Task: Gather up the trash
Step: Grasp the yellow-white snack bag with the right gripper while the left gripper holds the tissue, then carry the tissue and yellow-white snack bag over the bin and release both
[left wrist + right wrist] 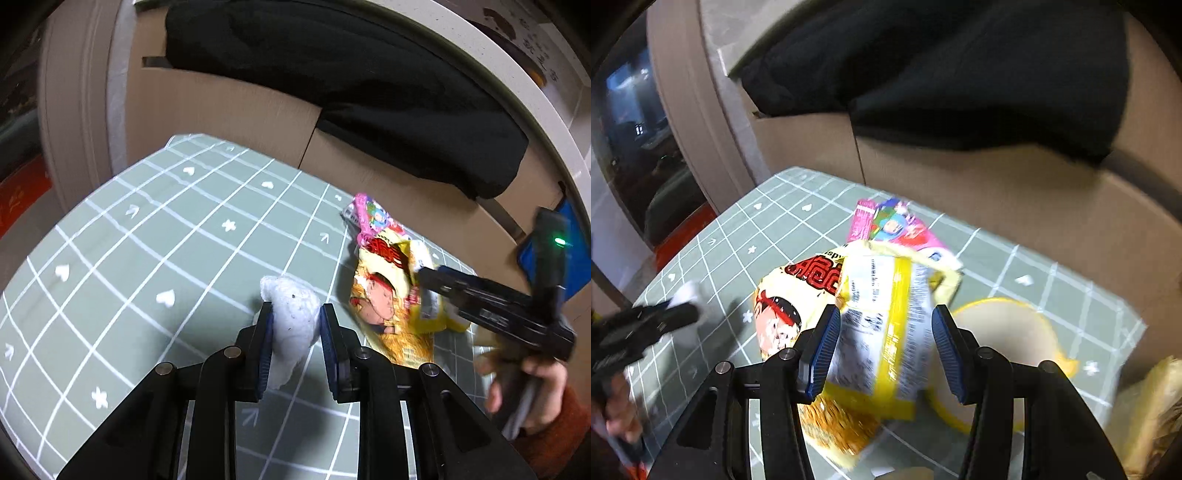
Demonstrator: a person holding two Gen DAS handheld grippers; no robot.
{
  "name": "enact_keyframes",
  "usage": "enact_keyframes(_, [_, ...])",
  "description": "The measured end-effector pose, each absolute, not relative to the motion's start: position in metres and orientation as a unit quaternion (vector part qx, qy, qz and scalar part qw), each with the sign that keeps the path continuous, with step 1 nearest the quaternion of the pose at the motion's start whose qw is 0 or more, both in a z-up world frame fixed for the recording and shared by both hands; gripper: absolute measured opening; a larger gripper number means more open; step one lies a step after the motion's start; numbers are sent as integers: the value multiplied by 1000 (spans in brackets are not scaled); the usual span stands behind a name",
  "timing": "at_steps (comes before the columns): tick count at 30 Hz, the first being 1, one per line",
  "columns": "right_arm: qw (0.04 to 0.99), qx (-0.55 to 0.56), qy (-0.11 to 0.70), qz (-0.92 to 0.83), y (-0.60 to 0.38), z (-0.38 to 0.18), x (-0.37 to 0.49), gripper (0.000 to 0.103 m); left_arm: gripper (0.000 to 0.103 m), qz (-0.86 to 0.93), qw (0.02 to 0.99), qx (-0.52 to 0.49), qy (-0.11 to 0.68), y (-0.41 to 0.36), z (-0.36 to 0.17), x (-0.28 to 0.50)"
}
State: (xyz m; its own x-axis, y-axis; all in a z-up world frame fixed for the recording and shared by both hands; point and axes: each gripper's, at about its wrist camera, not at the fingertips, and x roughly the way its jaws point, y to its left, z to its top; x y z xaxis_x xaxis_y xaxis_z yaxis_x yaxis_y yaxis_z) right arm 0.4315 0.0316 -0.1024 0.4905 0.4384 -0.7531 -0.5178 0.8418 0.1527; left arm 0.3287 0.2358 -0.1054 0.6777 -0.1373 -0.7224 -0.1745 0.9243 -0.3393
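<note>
My left gripper [295, 314] is shut on a crumpled white tissue [291, 317], held just above the green grid mat [147, 258]. My right gripper [884, 317] straddles a yellow and white wrapper [886, 325] that rests on a yellow snack bag with a cartoon face [783, 317]; its pads touch the wrapper's sides. In the left wrist view the right gripper [424, 280] reaches onto the same snack bag [384, 295]. A pink wrapper [897, 229] lies behind it, also in the left wrist view [369, 214]. The tissue shows in the right wrist view [689, 295].
A cardboard box [240, 107] draped with black cloth [351, 81] stands behind the mat. A yellow-rimmed paper cup [1004, 332] lies on its side to the right of the wrapper. Another crumpled yellow bag [1156, 413] lies at the far right.
</note>
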Motion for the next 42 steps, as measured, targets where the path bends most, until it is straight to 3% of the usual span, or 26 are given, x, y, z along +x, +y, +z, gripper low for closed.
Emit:
enact_keyframes(5, [848, -64, 449, 276, 48, -122, 435, 51, 25, 16, 889, -197, 413, 239, -112, 320])
enact_keyframes(8, [847, -71, 438, 291, 45, -117, 427, 41, 25, 18, 889, -200, 412, 237, -110, 316])
enact_keyframes(12, [856, -73, 413, 303, 33, -96, 411, 35, 25, 13, 893, -201, 401, 230, -102, 311])
enact_keyframes(26, [895, -58, 323, 304, -43, -2, 347, 34, 25, -22, 944, -128, 305, 158, -11, 288])
enact_keyframes(42, [935, -22, 255, 246, -139, 46, 312, 34, 25, -94, 961, -82, 246, 57, 46, 287])
